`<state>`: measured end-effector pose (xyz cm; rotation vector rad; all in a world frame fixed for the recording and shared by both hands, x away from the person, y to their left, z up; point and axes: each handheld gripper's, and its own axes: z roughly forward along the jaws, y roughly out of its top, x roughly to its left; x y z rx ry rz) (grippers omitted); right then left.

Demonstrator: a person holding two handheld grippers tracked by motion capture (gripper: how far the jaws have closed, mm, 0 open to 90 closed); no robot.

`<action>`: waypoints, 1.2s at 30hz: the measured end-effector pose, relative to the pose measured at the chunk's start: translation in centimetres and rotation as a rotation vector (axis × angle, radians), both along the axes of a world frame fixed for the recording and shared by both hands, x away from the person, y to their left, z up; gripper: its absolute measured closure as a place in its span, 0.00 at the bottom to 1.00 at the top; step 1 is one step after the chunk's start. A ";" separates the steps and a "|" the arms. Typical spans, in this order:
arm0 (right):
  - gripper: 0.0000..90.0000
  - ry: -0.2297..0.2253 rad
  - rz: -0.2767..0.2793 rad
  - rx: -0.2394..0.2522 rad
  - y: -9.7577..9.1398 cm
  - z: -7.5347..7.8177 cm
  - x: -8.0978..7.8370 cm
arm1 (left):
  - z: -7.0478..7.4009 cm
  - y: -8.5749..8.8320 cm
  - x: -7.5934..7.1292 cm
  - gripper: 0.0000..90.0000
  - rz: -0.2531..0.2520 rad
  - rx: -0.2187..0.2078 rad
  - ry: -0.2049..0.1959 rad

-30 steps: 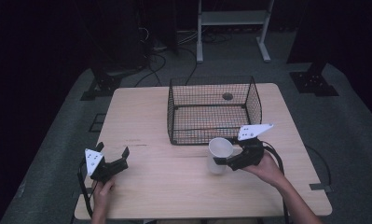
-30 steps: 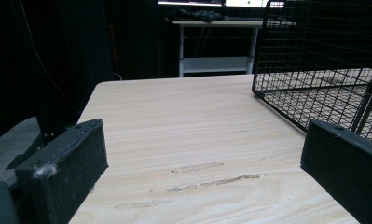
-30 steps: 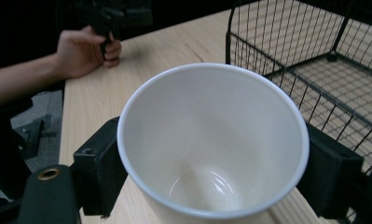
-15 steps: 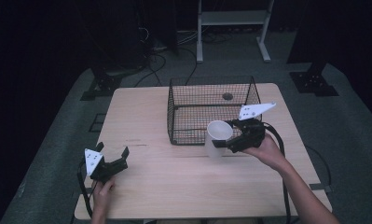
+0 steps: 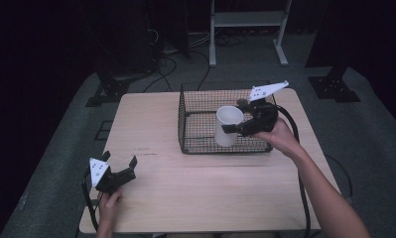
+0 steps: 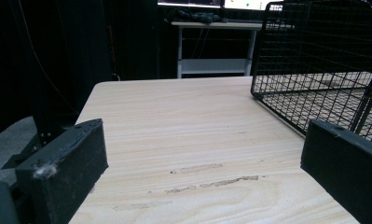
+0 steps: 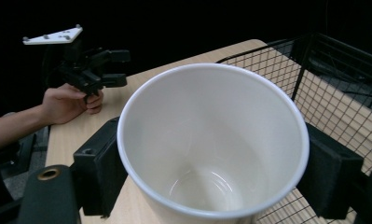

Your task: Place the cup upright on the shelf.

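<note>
A white cup (image 5: 228, 126) hangs upright in the air over the black wire basket (image 5: 195, 124), with my right gripper (image 5: 232, 127) shut on its sides. In the right gripper view the cup (image 7: 211, 140) is empty and both black pads (image 7: 97, 168) press against its wall. My left gripper (image 5: 120, 168) rests low at the table's front left corner, jaws open with nothing between them. In the left gripper view its two fingers (image 6: 65, 172) frame bare wood, and the basket (image 6: 314, 60) stands ahead to the right.
The light wooden table (image 5: 210, 193) has free room across its front and left. A small dark object (image 5: 242, 103) lies on the basket floor at the back. A white metal stand (image 5: 247, 25) and cables sit on the dark floor beyond the table.
My right gripper has lifted the cup from the table in front of the basket, up and back over the basket. The left gripper has stayed in place.
</note>
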<state>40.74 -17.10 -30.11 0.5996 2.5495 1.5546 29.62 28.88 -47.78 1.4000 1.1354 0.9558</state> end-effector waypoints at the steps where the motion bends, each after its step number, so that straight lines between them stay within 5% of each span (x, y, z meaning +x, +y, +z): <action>1: 0.21 -0.003 -0.002 -0.003 0.1 0.1 0.3 | 0.0 0.0 0.0 0.00 0.000 0.000 0.000; 19: 0.21 0.051 -0.073 -0.052 1.6 -0.3 6.9 | 0.0 0.1 0.0 0.00 0.001 -0.009 0.000; 36: 0.21 0.065 -0.079 -0.070 3.1 -1.1 9.6 | 0.0 0.1 0.0 0.00 -0.002 -0.013 0.000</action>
